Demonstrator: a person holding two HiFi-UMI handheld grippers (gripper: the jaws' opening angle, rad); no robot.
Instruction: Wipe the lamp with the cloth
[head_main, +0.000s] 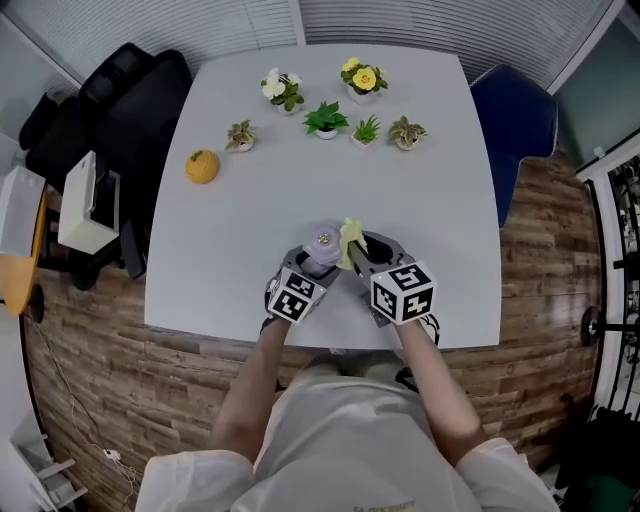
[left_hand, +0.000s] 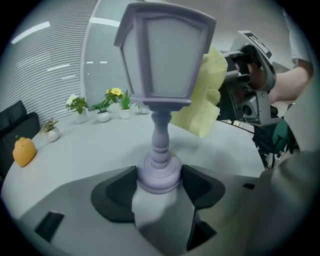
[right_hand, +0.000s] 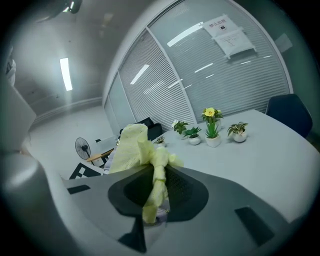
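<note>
Near the front edge of the bench (head_main: 420, 230), one lilac lamp (left_hand: 162, 60) is upright, its base clamped between the jaws of the left tool (left_hand: 159, 186). One yellow cloth (right_hand: 136, 147), clamped in the right tool (right_hand: 154, 192), touches the lamp's shade. Six small potted plants (head_main: 326, 119) and one orange ornament (head_main: 202, 166) sit farther back. In the right gripper view, the cloth hides nearly all of the lamp.

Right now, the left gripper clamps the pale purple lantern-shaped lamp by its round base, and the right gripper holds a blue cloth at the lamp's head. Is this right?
The cloth is pale yellow, not blue; the left gripper view shows it. Otherwise yes: the left gripper clamps the pale purple lantern-shaped lamp by its round base, and the right gripper holds the cloth at its head.
</note>
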